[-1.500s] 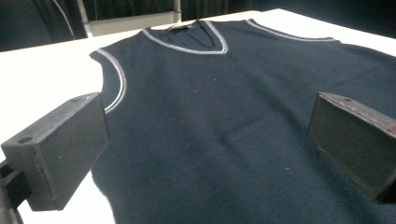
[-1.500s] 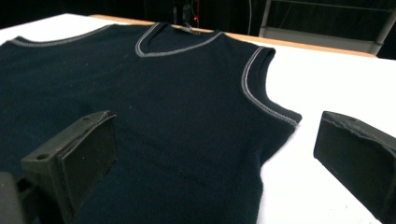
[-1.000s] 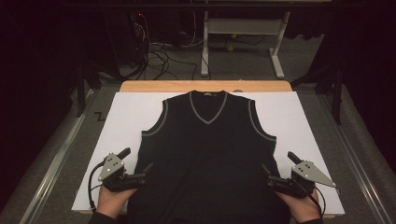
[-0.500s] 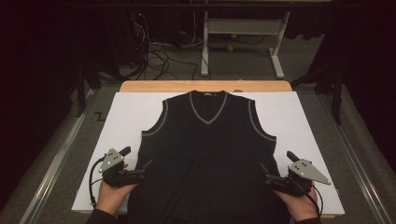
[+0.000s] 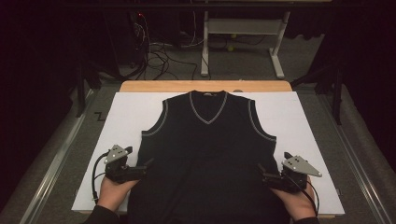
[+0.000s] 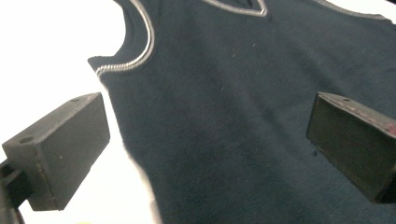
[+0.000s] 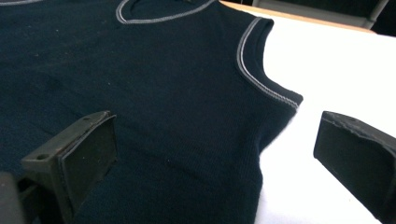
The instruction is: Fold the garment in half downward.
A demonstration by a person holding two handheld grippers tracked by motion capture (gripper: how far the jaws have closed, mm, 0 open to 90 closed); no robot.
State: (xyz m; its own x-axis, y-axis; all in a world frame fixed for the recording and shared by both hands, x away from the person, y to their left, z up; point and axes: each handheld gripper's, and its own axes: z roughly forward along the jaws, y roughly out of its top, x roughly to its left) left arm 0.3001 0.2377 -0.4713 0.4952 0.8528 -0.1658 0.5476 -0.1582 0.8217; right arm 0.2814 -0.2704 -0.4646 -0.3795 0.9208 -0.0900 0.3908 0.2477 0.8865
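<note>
A dark navy sleeveless V-neck sweater [image 5: 208,149] with pale grey trim lies flat on the white sheet [image 5: 121,116], neck toward the far side. My left gripper [image 5: 140,169] is at the sweater's lower left side edge, open, its jaws straddling that edge [image 6: 135,158]. My right gripper [image 5: 265,175] is at the lower right side edge, open too, one jaw over the cloth [image 7: 187,140] and the other over the sheet. Neither holds the cloth.
The white sheet covers a wooden table whose far edge [image 5: 205,86] shows. Behind it stand a white metal frame [image 5: 243,28] and loose cables [image 5: 159,51] on the floor. Metal rails [image 5: 56,158] run along both sides.
Both grippers have slid slightly toward the near edge and in toward the sweater's sides. The sweater has not moved.
</note>
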